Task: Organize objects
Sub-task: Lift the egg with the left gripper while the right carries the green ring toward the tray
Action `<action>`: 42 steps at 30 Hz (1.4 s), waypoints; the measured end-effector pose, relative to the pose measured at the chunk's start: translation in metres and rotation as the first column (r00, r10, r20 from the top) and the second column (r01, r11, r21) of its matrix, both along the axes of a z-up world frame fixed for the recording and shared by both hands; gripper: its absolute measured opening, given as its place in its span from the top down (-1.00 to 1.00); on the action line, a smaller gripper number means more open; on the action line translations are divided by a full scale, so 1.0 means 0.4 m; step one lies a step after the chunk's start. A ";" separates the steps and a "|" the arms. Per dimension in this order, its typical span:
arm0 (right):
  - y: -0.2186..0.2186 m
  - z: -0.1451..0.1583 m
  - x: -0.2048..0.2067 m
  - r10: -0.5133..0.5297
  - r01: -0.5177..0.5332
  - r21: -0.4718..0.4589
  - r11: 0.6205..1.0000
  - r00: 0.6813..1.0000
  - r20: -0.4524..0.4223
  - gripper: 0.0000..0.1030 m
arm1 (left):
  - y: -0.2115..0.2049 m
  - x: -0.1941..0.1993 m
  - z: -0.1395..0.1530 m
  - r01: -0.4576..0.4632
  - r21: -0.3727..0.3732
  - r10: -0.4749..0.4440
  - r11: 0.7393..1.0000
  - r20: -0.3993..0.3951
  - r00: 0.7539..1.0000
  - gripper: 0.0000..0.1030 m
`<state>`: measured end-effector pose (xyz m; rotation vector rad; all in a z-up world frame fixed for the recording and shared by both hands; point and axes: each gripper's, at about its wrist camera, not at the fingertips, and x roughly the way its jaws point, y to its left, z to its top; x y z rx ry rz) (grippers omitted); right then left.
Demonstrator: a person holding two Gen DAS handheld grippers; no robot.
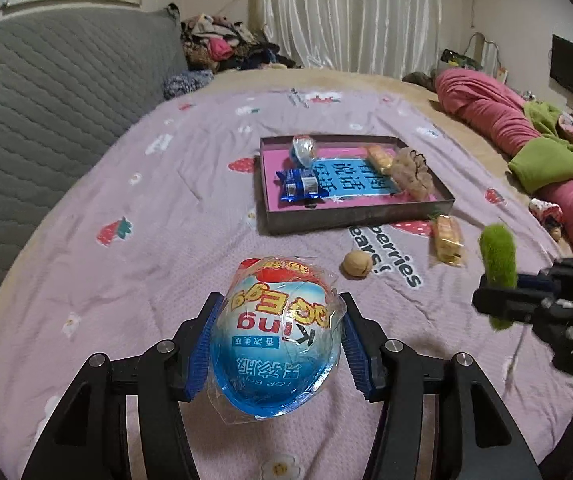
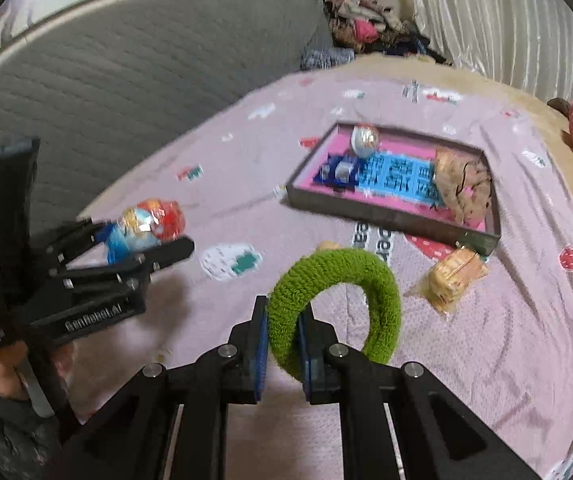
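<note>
- Blue-and-red wrapped toy egg (image 1: 276, 336) is pinched in the left gripper (image 1: 276, 344), held above the bedspread on the near side of the tray (image 1: 356, 220).
- Fuzzy green ring (image 2: 336, 304) is clamped in the right gripper (image 2: 282, 344), also near side of the tray.
- Walnut (image 1: 357, 265) and biscuit pack (image 1: 448, 240) lie just in front of the tray.

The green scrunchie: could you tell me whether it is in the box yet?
Out. The right gripper holds the green scrunchie above the bedspread, short of the box.

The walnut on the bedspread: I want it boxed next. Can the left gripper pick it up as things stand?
Probably not yet. The left gripper is shut on the wrapped egg, so its jaws are full. The walnut itself lies in the open, nothing covering it.
</note>
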<state>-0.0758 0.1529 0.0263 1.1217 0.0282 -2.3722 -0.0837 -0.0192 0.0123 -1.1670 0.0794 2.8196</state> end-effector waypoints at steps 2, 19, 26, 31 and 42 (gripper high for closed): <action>0.008 0.024 0.021 -0.015 0.014 -0.025 1.000 1.000 -0.026 0.74 | 0.005 0.022 0.013 0.002 0.002 -0.002 1.000 -0.016 1.000 -0.12; 0.023 0.149 0.099 -0.069 0.058 -0.072 0.996 0.983 -0.170 0.74 | 0.028 0.101 0.096 0.005 -0.008 -0.005 1.000 -0.089 0.996 -0.12; 0.029 0.163 0.111 -0.093 0.081 -0.077 0.994 0.981 -0.169 0.74 | 0.017 0.109 0.114 -0.019 -0.002 0.019 1.000 -0.099 0.995 -0.13; 0.035 0.170 0.118 -0.104 0.091 -0.079 0.993 0.978 -0.179 0.74 | 0.019 0.114 0.128 -0.025 0.003 0.026 1.000 -0.108 0.994 -0.13; 0.056 0.205 0.115 -0.116 0.108 -0.050 0.993 0.971 -0.210 0.74 | 0.048 0.110 0.174 -0.014 -0.009 0.012 1.000 -0.132 0.991 -0.13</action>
